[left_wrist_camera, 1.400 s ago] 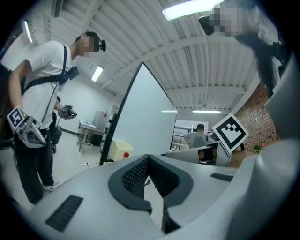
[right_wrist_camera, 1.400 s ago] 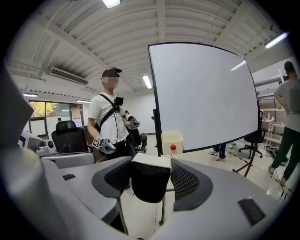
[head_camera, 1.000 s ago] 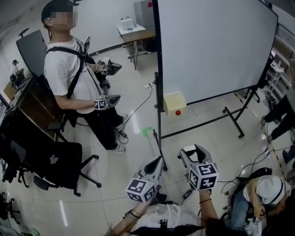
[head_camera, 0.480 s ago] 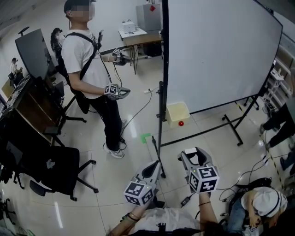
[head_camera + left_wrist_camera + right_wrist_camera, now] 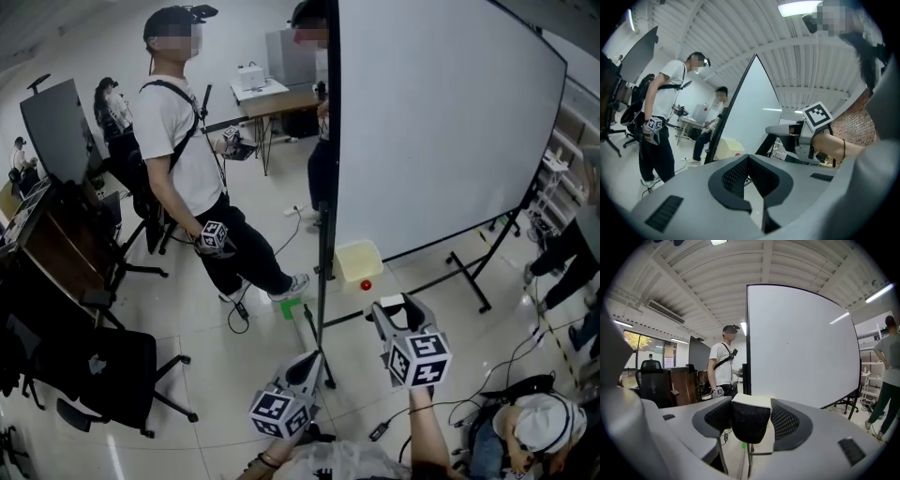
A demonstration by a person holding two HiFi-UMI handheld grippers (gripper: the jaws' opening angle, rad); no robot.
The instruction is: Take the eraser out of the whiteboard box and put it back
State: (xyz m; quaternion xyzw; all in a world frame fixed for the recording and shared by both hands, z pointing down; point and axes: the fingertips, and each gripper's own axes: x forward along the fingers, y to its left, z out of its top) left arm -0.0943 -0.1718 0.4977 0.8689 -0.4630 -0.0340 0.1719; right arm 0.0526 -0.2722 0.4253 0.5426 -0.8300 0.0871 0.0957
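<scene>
My right tool (image 5: 397, 304), clamped on the eraser (image 5: 749, 418), has drifted nearer the yellow box (image 5: 358, 260), ready for return; left tool (image 5: 316, 357) pinched together, empty.

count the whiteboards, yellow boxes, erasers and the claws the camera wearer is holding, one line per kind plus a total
whiteboard: 1
yellow box: 1
eraser: 1
claws: 2 (left claw, right claw)
total: 5
</scene>
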